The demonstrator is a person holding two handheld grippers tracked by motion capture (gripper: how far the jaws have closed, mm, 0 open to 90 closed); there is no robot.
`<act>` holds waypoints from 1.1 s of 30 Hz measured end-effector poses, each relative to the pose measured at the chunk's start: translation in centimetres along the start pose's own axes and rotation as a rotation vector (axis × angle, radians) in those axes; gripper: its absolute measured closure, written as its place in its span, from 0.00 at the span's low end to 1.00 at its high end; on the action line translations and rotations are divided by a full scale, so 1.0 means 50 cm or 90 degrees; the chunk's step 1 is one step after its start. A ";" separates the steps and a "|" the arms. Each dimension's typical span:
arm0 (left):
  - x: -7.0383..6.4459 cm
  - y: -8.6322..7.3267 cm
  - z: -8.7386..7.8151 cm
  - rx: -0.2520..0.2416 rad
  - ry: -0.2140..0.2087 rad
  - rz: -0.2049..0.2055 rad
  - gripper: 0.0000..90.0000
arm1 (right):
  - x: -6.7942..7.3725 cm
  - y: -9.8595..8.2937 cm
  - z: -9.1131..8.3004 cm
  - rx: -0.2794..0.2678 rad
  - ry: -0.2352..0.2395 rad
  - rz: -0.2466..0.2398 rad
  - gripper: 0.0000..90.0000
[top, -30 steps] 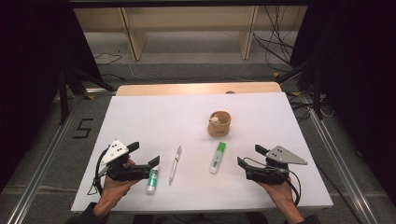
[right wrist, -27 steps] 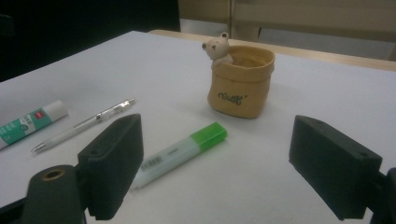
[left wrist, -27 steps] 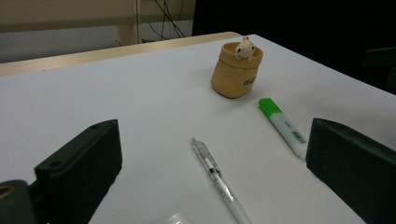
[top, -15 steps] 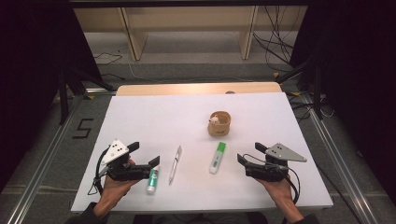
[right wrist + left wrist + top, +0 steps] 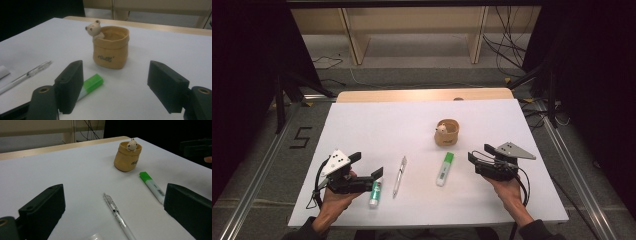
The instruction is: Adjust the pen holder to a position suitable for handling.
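A tan cup (image 5: 447, 132) with a small bear on its rim stands mid-table. In front of it lies a green-capped highlighter (image 5: 444, 168), and a clear pen (image 5: 399, 176) lies to its left. A second green and white marker (image 5: 375, 191) rests by my left gripper (image 5: 366, 165), which is open near the front left with nothing between its jaws. The left gripper view looks over the pen (image 5: 117, 216) toward the cup (image 5: 127, 157). At the front right my right gripper (image 5: 480, 153) is open and empty too. Its own view faces the cup (image 5: 111, 47), with the highlighter (image 5: 91, 83) by its left jaw.
The white table top (image 5: 377, 125) has a bare wooden strip (image 5: 422, 95) along its far edge. Beyond it stand shelf legs with cables on the floor. Metal rails (image 5: 257, 175) run along both sides of the table.
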State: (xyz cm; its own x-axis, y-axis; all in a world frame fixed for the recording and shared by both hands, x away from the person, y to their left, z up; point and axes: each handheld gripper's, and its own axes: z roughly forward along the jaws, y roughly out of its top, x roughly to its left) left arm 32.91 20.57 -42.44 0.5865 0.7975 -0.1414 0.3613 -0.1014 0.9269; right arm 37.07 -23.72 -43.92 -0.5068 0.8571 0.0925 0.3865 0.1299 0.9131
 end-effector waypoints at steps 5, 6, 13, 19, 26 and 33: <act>0.001 0.000 0.000 -0.001 0.000 0.000 0.03 | -0.023 0.008 0.028 0.004 -0.020 0.018 0.44; 0.001 0.000 0.000 -0.001 0.001 0.000 0.03 | -0.028 0.009 0.033 0.006 -0.023 0.023 0.46; 0.002 0.000 0.000 -0.001 0.000 -0.001 0.03 | -0.046 0.015 0.071 0.018 -0.038 0.026 0.64; 0.001 0.000 0.002 0.002 0.001 0.002 0.03 | -0.058 0.022 0.104 0.035 -0.045 0.027 0.78; 0.003 0.000 0.003 0.005 0.001 0.003 0.03 | -0.073 0.020 0.153 0.068 -0.045 0.039 0.92; 0.004 0.000 0.004 0.005 0.000 0.002 0.03 | -0.080 0.023 0.198 0.092 -0.049 0.062 1.00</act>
State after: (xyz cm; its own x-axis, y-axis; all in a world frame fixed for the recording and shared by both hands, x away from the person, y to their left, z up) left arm 33.16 20.58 -42.55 0.5871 0.7977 -0.1381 0.3647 -0.1084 0.9248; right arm 47.16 -22.04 -47.20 -0.4032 0.9042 0.1411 0.5400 0.1106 0.8343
